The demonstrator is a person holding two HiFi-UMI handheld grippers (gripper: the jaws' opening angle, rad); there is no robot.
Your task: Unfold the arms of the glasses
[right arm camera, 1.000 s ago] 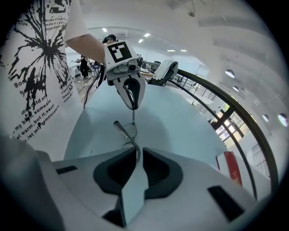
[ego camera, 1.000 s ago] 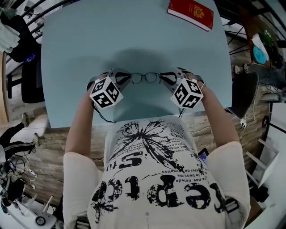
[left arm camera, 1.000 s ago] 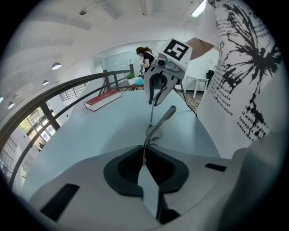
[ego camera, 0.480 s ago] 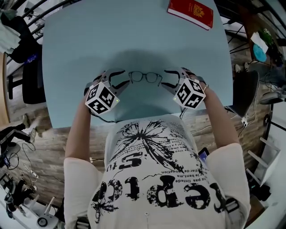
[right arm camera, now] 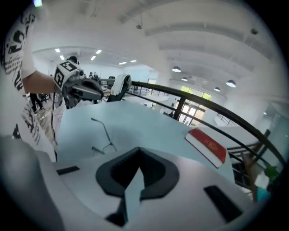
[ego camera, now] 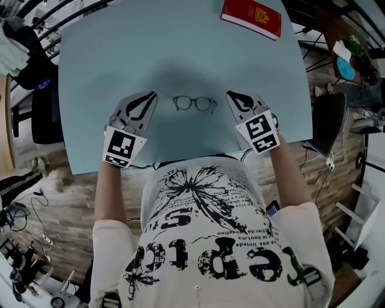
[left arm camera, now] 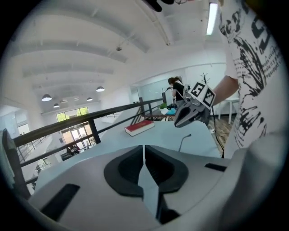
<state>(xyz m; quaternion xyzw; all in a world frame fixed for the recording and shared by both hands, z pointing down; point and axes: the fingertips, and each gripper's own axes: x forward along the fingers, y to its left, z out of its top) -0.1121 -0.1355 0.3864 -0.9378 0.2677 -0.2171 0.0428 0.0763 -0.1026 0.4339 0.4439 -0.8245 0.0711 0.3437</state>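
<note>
We log the bench (ego camera: 180, 48) as smooth and matt. Glasses (ego camera: 194, 103): thin dark frame, clear lenses. Book (ego camera: 251, 18): red cover with a slight sheen. Left gripper (ego camera: 153, 95) and right gripper (ego camera: 230, 95): matt grey plastic, with a matt black lining in the jaws. Floor (ego camera: 66, 204): wood-grain planks. Shirt (ego camera: 204, 222): printed cloth.

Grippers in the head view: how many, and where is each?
2. The left gripper is left of the glasses, the right gripper right of them; both have just closed, empty. None hidden.
</note>
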